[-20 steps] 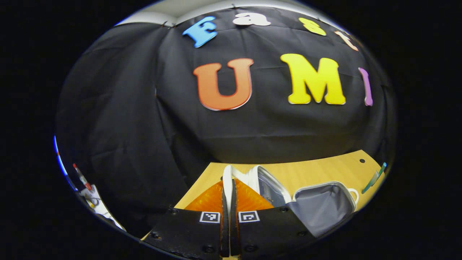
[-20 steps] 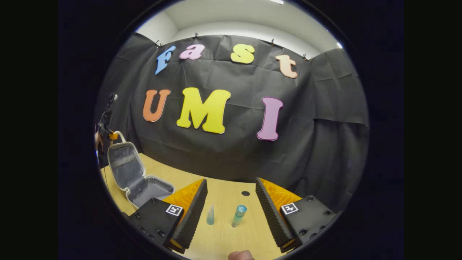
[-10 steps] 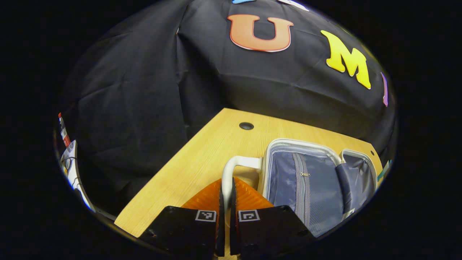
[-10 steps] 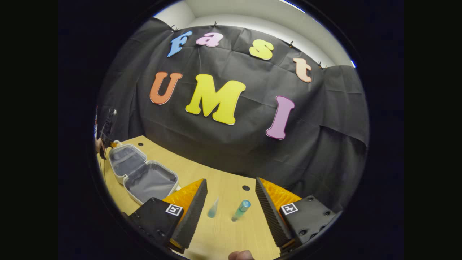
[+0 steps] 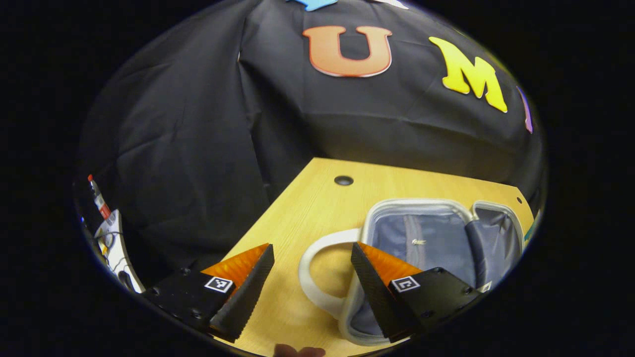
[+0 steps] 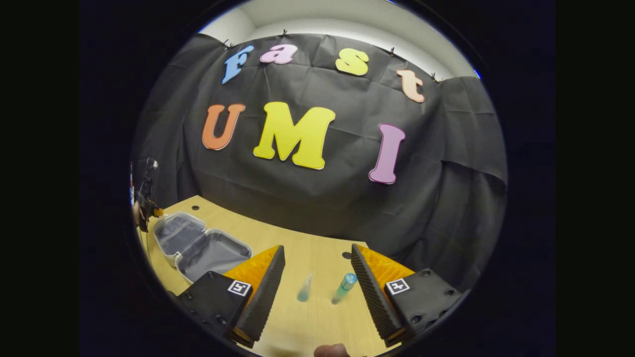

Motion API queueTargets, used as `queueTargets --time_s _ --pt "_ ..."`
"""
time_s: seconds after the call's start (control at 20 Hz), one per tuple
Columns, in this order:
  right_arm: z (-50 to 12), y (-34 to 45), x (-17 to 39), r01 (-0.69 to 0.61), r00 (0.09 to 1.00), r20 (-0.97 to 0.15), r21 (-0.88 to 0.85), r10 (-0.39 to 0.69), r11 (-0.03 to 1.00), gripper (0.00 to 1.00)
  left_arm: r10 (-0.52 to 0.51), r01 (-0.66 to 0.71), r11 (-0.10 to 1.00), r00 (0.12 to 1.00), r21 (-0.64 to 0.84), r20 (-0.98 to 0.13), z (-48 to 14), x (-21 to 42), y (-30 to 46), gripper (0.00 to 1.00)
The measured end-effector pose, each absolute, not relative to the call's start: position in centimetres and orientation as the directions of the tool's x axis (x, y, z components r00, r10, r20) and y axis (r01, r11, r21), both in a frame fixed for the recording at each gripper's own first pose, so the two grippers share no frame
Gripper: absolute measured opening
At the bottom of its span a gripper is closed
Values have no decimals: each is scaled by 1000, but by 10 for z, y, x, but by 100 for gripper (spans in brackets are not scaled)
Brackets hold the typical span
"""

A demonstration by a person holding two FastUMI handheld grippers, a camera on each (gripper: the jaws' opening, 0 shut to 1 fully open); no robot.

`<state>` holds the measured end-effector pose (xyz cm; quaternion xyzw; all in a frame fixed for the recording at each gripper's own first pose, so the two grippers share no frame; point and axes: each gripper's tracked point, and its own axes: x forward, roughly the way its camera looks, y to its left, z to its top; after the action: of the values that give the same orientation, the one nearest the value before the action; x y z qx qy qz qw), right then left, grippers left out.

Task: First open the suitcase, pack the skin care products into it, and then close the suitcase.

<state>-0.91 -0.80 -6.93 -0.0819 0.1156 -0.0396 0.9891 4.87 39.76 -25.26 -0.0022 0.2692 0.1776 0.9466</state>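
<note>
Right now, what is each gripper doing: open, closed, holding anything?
Left gripper: open, empty, straddling the white suitcase handle.
Right gripper: open, empty, above two small blue-green bottles on the wooden table.

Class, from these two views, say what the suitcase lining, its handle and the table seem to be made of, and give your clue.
Suitcase lining: grey woven fabric, probably; it creases softly and carries a zip.
Handle: smooth white plastic, likely; a rigid loop with slight sheen.
Table: pale wood or wood-look laminate; faint straight grain, matt.
</note>
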Motion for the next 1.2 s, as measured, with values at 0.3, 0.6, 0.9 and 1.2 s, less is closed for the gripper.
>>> queueTargets --time_s 0.3,0.6,0.9,1.2 --pt "-84 -47 -17 76 969 -224 -136 -106 988 80 267 -253 964 899 87 -347 -148 57 260 99" --pt "-102 -107 -24 117 964 -226 -112 -140 987 80 116 -150 985 938 -80 -326 -123 52 83 99" --pt "-122 -160 -35 131 950 -269 -118 -158 984 80 -76 28 990 929 -137 -363 -165 48 -81 99" --pt "-141 -205 -47 150 928 -321 -144 -189 978 80 -227 151 968 868 -201 -442 -226 44 -191 99"
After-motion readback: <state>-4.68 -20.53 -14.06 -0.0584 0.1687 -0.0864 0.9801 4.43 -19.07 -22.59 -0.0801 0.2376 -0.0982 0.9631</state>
